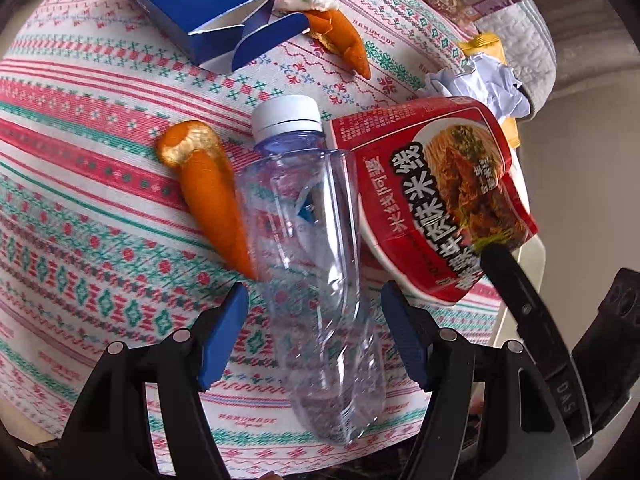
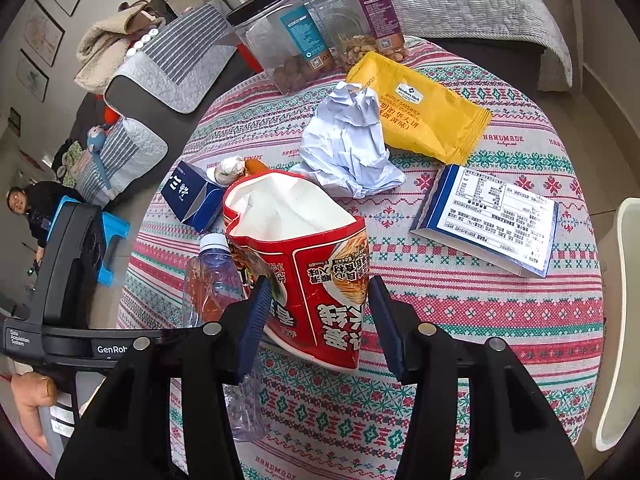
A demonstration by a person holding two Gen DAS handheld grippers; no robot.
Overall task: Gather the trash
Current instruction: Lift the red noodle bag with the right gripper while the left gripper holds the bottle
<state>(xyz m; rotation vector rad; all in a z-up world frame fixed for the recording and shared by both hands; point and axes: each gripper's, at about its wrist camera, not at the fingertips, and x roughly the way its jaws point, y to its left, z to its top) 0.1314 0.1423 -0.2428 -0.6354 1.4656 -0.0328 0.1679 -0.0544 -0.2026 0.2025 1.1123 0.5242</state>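
Woven cloth in red, green and white bands covers the round tabletop, which carries all the litter. Places below are given relative to the red noodle cup.

The cup, crushed and empty, is the largest piece and sits between the fingers of the right tongs. The left pad touches its wall; the right pad appears to stand just clear, so whether the grip is firm cannot be told. Judged thin, light paperboard that buckles readily, it is best taken across the lower body, not at the torn rim.

A clear plastic bottle lies just beside the cup, white cap pointing away. The left tongs straddle its middle, set wide, pads not touching. Judged empty, light, slick and springy, it should be pinched at the dented waist.

Behind the cup lie a yellow snack packet and crumpled white paper; right of it a flat printed carton; left of it a blue box.

Orange peel touches the bottle's far side from the cup.

No waste bin is visible. The bottle's base is partly hidden by the tongs.
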